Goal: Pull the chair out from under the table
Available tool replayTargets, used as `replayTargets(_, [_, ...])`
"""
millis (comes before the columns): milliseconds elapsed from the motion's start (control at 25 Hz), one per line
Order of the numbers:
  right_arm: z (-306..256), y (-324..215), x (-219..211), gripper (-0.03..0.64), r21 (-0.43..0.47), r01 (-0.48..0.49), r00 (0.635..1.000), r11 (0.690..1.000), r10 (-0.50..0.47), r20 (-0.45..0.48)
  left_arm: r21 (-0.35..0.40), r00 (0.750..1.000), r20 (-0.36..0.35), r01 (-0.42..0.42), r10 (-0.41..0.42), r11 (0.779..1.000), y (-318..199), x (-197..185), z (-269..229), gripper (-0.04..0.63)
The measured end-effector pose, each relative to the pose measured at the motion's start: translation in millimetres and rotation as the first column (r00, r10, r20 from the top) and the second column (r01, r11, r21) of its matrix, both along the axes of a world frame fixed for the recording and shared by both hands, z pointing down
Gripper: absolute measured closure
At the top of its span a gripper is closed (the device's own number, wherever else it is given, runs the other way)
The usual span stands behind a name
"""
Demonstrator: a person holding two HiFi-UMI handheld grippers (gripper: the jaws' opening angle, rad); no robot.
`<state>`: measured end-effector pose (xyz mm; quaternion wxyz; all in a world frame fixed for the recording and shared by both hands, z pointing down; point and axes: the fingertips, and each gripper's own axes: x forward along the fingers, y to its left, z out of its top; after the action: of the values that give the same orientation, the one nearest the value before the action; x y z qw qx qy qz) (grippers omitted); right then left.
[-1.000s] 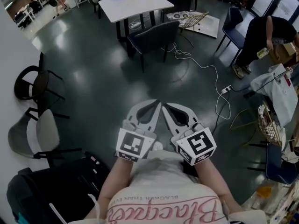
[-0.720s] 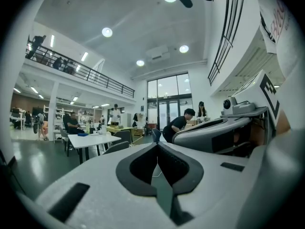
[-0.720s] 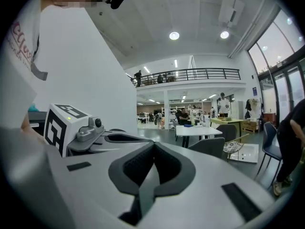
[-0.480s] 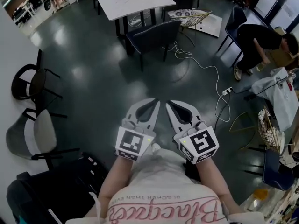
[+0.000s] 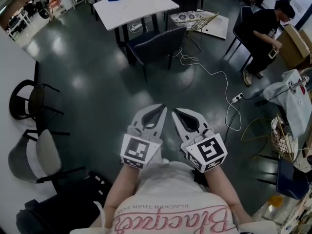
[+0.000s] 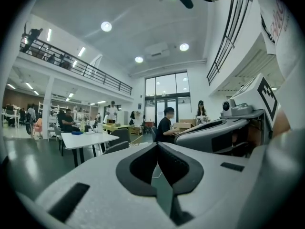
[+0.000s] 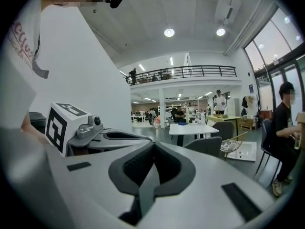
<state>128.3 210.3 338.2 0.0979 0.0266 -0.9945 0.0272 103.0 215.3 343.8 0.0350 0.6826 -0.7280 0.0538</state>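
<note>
Jaws of the left gripper (image 5: 161, 109) and right gripper (image 5: 176, 113) were pressed together on nothing (held side by side). Well ahead, the dark chair (image 5: 158, 42) stood tucked against the white table (image 5: 136, 6).

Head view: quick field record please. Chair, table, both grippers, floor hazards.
target: dark upholstered chair, at the table's near edge, back toward the person, untouched
table: white square table, small items on top
left gripper: fingers together, empty, well short of the chair
right gripper: fingers together, empty, beside the left one
floor hazard: white cable running from near the chair to a power strip
bystander: person in black, far right
</note>
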Motion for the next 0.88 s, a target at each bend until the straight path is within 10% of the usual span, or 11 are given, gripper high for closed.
replayTargets(880, [-2, -172, -197, 0.612, -0.037, -0.19, 0.98, 0.981, 0.187, -0.06, -0.02, 0.996, -0.004, -0.094, 0.094, 0.995, -153, -199, -8, 0.591])
